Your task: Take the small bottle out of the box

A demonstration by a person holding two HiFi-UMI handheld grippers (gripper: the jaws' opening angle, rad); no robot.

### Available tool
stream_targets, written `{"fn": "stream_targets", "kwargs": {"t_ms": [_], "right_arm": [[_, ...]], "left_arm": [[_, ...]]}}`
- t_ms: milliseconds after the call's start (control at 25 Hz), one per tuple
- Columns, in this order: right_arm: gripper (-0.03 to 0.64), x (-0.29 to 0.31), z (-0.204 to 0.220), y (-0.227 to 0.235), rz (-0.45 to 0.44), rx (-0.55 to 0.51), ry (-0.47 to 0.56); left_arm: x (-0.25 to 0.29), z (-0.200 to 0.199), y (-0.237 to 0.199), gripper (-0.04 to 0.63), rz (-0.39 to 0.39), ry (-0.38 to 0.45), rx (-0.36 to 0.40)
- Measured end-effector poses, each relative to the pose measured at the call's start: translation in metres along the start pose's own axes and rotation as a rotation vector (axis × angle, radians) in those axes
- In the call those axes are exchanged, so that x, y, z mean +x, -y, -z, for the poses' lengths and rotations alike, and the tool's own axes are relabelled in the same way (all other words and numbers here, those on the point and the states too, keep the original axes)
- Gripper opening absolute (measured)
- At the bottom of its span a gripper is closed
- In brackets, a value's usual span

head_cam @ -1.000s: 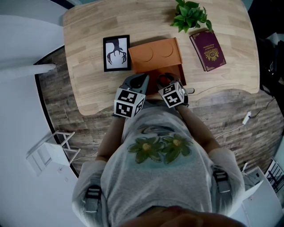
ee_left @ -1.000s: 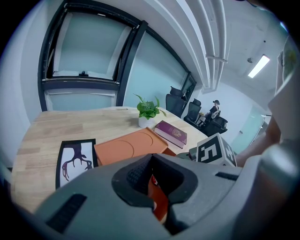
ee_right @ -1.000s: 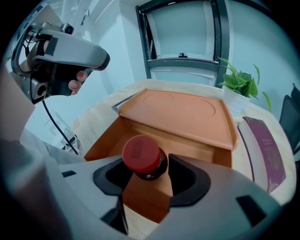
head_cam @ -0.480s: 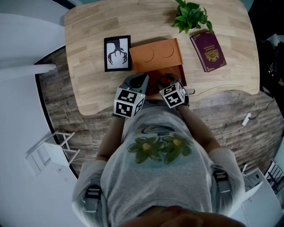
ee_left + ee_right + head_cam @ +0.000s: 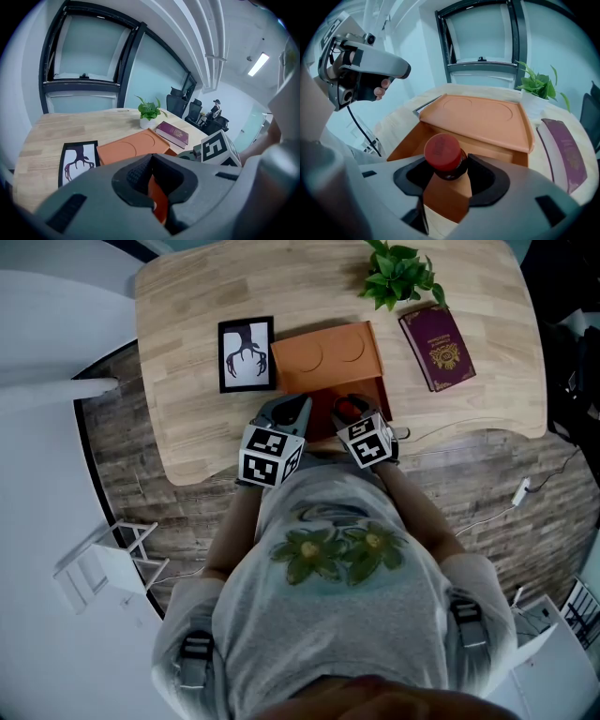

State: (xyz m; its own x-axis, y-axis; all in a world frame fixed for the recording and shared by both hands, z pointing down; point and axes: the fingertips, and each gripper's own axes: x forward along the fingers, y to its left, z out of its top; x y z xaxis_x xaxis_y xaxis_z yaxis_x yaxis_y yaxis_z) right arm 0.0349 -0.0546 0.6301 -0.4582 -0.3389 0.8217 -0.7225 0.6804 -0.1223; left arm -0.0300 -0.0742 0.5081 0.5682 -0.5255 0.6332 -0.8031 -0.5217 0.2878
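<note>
Right gripper (image 5: 447, 164): we find it clamped on the bottle (image 5: 442, 151) neck.
Bottle: red-capped, upright, in the box (image 5: 405, 140), near right.
Left gripper (image 5: 151, 158): closed on the box's left wall.
Lid (image 5: 480, 115): open, far side.

Both forearms reach forward (close together). The left gripper (image 5: 295, 411) pinches the box (image 5: 158, 201) wall, and the right gripper (image 5: 347, 412) clamps the small bottle (image 5: 442, 152) at its neck.

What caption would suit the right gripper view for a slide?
Right gripper closed on a small red-capped bottle at the open orange box.
</note>
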Motion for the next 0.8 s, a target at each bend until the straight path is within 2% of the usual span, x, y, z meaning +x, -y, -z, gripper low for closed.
{"fn": "stream_targets", "kwargs": {"t_ms": [800], "right_arm": [[0.224, -0.020, -0.017, 0.005, -0.004, 0.013, 0.034]], "left_arm": [[0.001, -0.001, -0.001, 0.008, -0.010, -0.013, 0.016]]}}
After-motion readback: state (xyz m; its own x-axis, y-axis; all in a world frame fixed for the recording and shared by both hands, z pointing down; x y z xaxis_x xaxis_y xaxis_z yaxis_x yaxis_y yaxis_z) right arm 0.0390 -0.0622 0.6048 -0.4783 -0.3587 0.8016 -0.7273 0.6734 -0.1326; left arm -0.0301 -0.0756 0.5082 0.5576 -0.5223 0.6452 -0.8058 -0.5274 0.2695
